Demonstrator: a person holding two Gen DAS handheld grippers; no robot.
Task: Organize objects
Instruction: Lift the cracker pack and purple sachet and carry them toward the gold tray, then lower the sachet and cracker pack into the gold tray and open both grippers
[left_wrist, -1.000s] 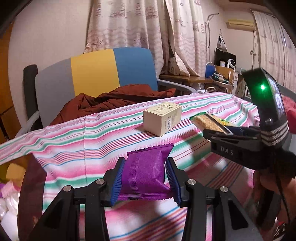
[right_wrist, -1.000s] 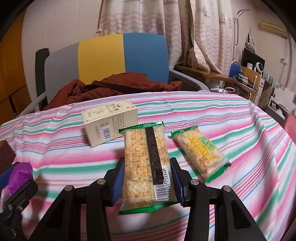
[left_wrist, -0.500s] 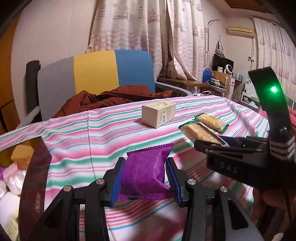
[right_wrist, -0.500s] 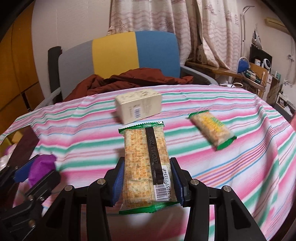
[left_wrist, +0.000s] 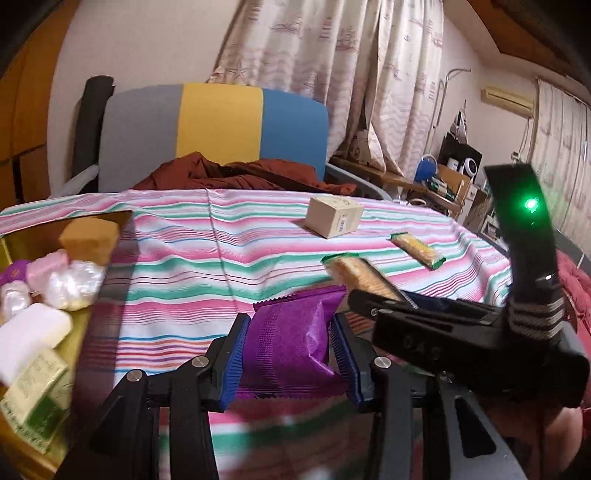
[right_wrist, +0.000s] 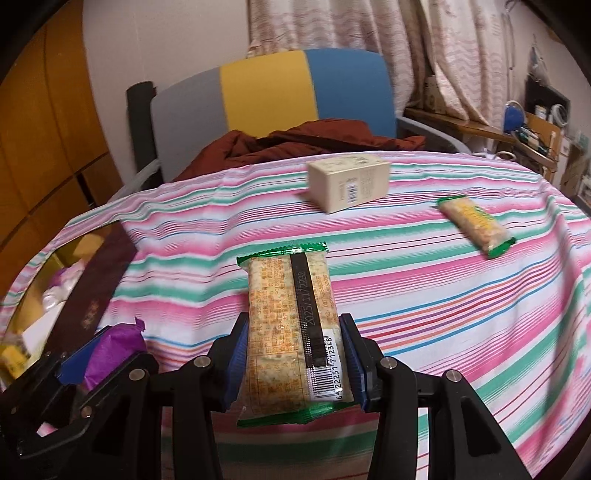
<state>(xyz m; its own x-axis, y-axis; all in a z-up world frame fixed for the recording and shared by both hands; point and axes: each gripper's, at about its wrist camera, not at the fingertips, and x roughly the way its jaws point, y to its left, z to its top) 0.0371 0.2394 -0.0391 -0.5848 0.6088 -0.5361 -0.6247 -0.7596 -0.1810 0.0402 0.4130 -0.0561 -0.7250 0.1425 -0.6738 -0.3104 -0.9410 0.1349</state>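
Holding a purple packet (left_wrist: 291, 343) in the left hand-held gripper (left_wrist: 291, 354) and a cracker pack (right_wrist: 293, 332) in the right hand-held gripper (right_wrist: 293, 365) suits depositing both in the box (left_wrist: 110, 218) at the left.

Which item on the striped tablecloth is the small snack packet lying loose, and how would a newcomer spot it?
Start at the striped tablecloth in front of the blue, yellow and grey chair. To the right of the cream carton lies the small snack packet, flat and untouched. It is yellowish with green ends, and unlike the longer cracker packet, no tongs grip it.
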